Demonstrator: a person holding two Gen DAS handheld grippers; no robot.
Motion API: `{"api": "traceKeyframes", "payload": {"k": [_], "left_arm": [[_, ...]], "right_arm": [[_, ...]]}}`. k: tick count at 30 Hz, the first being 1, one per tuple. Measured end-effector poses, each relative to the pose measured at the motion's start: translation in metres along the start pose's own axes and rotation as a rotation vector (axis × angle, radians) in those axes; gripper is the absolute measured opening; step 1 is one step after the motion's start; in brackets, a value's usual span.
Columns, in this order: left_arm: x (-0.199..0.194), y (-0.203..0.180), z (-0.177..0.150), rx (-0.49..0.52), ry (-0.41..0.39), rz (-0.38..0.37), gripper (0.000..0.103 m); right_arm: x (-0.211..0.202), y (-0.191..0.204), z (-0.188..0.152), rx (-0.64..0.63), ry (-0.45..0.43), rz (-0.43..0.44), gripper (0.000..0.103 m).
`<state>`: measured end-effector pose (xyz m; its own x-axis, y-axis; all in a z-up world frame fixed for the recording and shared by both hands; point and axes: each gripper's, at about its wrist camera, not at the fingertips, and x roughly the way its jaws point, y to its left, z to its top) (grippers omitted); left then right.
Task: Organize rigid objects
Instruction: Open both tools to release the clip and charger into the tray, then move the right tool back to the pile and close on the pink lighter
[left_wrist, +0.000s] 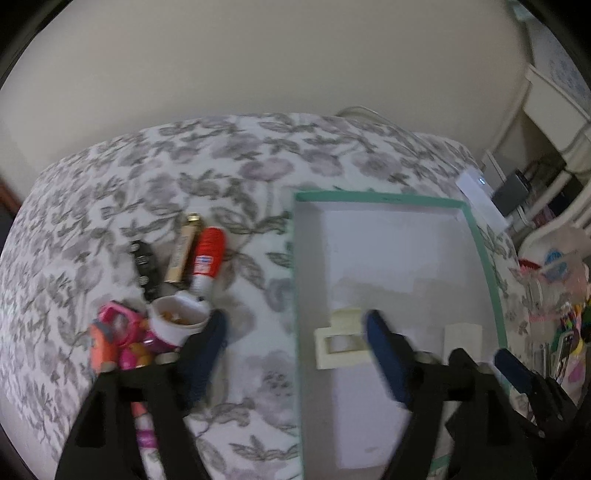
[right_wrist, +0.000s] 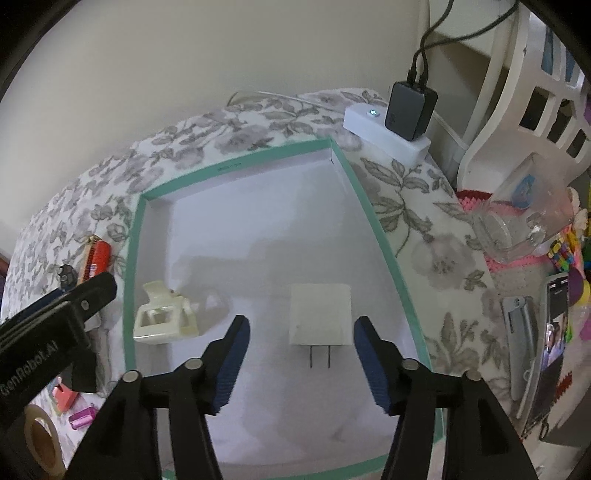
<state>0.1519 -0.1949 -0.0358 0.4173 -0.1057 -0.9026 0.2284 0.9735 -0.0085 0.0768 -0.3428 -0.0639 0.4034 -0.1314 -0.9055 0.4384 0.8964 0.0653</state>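
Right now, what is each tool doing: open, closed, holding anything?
Left tool: open, holding nothing, above the box's left wall.
Right tool: open, holding nothing; the white plug adapter lies in the box below.

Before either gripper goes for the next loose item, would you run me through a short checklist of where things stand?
1. Right gripper empty, jaws apart: ok.
2. Left gripper empty, jaws apart: ok.
3. White charger lying flat in the teal-rimmed box, clear of the pads: ok.
4. Cream hair clip inside the box, apart from the charger: ok.
5. Loose items all boxed: not ok; red-capped tube, gold tube and black clip lie on the floral cloth.
6. Open white jar stable: cannot tell.
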Motion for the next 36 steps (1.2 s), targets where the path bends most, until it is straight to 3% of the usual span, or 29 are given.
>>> {"api": "traceKeyframes", "payload": {"k": [5,8,13,15,28,31,36], "left_arm": [[-0.015,0.034,0.000,-0.083,-0.013,0.039,0.091],[-0.024,0.059,-0.005,-0.135,-0.029,0.092,0.091],[-0.028,0.095,-0.015,-0.222,0.001,0.115,0.092],[-0.030,0.108,-0.022,-0.249,0.006,0.128,0.092],[-0.040,0.188,-0.055,-0.426,0.014,0.178,0.092],[-0.043,0.201,-0.057,-0.443,0.008,0.159,0.092],[-0.036,0.214,-0.062,-0.450,0.068,0.135,0.092]], "right_arm": [[-0.016,0.011,0.000,-0.015,-0.028,0.010,0.082],[-0.021,0.022,-0.002,-0.020,-0.035,0.022,0.088],[-0.030,0.045,-0.006,-0.041,-0.049,0.049,0.093],[-0.033,0.054,-0.008,-0.052,-0.057,0.052,0.103],[-0.052,0.126,-0.021,-0.132,-0.123,0.096,0.103],[-0.053,0.146,-0.028,-0.161,-0.120,0.123,0.103],[-0.047,0.177,-0.041,-0.191,-0.091,0.176,0.103]]}}
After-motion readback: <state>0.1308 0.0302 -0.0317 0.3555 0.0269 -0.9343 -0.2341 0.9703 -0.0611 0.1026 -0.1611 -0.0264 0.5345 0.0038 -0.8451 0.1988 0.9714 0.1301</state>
